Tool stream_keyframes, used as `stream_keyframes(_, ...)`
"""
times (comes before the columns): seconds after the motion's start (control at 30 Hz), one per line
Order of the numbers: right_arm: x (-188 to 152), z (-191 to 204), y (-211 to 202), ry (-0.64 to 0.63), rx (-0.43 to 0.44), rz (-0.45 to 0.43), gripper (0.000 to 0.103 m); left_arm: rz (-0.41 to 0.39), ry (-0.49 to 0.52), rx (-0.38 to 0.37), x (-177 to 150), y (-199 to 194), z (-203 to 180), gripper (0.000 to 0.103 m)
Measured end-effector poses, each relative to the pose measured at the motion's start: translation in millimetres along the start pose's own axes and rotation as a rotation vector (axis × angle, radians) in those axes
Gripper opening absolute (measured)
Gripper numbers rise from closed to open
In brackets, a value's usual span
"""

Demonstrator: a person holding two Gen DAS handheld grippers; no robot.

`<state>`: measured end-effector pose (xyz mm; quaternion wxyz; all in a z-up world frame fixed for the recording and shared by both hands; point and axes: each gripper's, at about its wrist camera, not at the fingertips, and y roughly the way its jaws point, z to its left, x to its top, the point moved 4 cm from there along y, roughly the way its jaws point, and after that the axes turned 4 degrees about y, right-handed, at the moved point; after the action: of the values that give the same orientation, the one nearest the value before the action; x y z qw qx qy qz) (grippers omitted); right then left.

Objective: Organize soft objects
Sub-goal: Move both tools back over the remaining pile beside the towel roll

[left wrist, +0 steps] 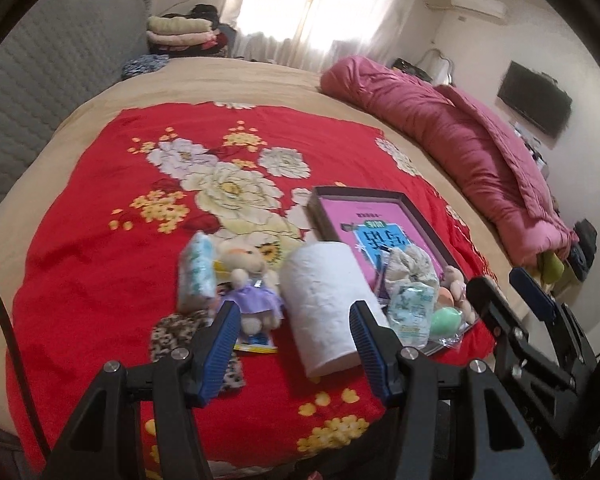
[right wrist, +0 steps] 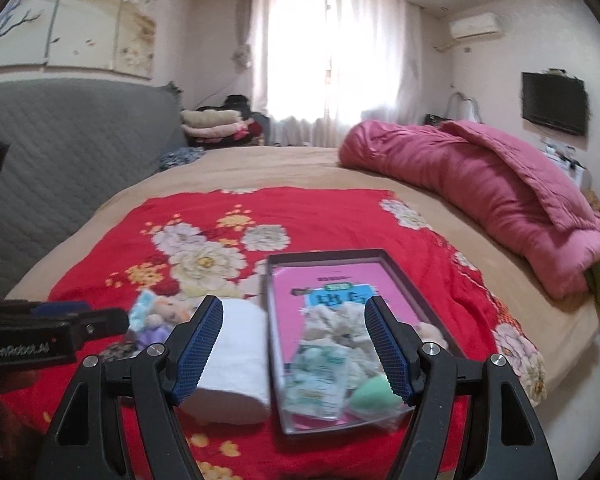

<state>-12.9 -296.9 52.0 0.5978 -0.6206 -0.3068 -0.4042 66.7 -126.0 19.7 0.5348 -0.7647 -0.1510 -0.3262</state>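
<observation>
A white toilet paper roll [left wrist: 326,298] lies on the red floral blanket [left wrist: 100,200], left of a pink-lined box tray [left wrist: 342,210]. The tray holds a cream scrunchie [left wrist: 414,266], a tissue pack [left wrist: 410,308], a green sponge egg [left wrist: 446,318] and a small plush [left wrist: 456,280]. Left of the roll lie a plush doll in a purple dress [left wrist: 252,288], a tissue pack [left wrist: 196,272] and a leopard-print cloth [left wrist: 180,332]. My left gripper [left wrist: 292,340] is open above the roll and doll. My right gripper [right wrist: 294,344] is open above the tray's [right wrist: 384,280] near end and the roll [right wrist: 234,352].
A rolled pink quilt [left wrist: 460,152] lies along the bed's right side. A grey quilted headboard [left wrist: 40,80] stands at the left. Folded clothes [left wrist: 180,32] are stacked beyond the bed by the curtained window. A TV [right wrist: 554,102] hangs on the right wall.
</observation>
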Motion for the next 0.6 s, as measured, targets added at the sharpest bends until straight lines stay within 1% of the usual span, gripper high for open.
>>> stream_keyframes(0.13,-2,27,-2,-0.050,0.038,0.009,0.075,-0.015,-0.034,0.001,-2,-8,19,0.057)
stream_keyframes(0.33,-7,64,-6,-0.126,0.094,0.024,0.075,-0.023,-0.082,0.027,-7,-16,53,0.057)
stream_keyframes(0.6,-18,93,-2,-0.200,0.138,0.053,0.075,-0.015,-0.152,0.044,-16,-17,96,0.057)
